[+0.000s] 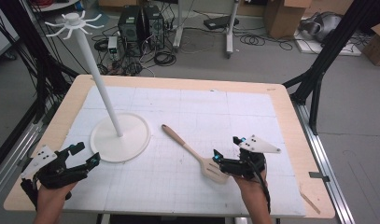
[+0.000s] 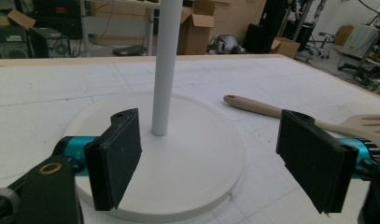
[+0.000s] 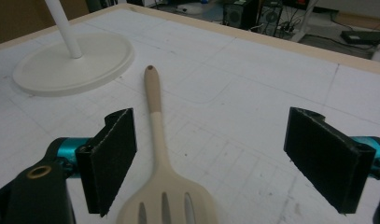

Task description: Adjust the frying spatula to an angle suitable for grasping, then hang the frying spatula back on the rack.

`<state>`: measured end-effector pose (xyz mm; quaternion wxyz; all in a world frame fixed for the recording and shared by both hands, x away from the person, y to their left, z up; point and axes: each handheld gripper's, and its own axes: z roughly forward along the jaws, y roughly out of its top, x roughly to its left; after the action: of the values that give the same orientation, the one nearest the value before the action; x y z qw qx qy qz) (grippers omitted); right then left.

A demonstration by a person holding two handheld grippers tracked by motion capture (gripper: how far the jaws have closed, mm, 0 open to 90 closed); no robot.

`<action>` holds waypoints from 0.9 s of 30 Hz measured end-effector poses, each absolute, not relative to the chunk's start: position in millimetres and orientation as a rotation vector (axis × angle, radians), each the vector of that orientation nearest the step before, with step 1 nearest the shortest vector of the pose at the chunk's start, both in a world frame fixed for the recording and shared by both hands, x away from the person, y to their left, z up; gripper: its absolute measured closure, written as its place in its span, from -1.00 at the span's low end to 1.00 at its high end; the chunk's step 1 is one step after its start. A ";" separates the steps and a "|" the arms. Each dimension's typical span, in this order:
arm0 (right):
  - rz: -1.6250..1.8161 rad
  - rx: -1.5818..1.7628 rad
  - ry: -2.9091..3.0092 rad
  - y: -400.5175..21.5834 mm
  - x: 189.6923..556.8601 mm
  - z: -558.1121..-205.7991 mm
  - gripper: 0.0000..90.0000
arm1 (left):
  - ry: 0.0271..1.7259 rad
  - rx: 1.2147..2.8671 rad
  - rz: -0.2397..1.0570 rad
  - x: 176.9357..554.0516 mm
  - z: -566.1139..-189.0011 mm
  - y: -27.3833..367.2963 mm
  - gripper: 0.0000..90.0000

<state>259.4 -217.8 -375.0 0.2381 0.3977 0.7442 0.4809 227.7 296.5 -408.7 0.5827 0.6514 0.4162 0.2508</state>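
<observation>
At the near left of the tabletop (image 1: pixel 281 116), the left tool (image 1: pixel 83 155) hangs with its jaws spread wide and nothing between them. It sits just short of the white stand (image 1: pixel 120 135), whose round base lies flat and whose thin pole rises to a crown of hooks far above. In the left gripper view the base edge lies just beyond the open pads (image 2: pixel 115 158), with the pole upright between and behind them; the tool touches neither.

Right of the stand lies the spatula (image 1: pixel 192 154), flat on the white mat, its wooden handle pointing far-left toward the base and its slotted pale head toward the near right. A hanging hole shows at the handle's far tip.

At the near right, the right tool (image 1: pixel 227 147) is released too, its jaws standing wide around the spatula's head end. In the right gripper view the neck and slotted head run up between the pads (image 3: pixel 110 158), nearer the left one, with no contact yet.

The step in hand looks like picking up the spatula with the right tool. To do it well, I would centre the jaws over the neck or lower handle rather than the broad head, bring the pads low to the mat, and clench squarely across the handle so it does not swivel. The hole end should stay free for a hook.
</observation>
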 end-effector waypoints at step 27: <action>1.186 1.098 2.178 -197.1 279.6 -385.3 -0.65 | 0.947 1.552 0.560 236.5 -410.0 289.8 -0.50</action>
<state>279.6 -197.1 -385.3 0.2132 0.3956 0.7845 0.4273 236.5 289.8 -410.0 0.5806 0.6643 0.4052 0.2396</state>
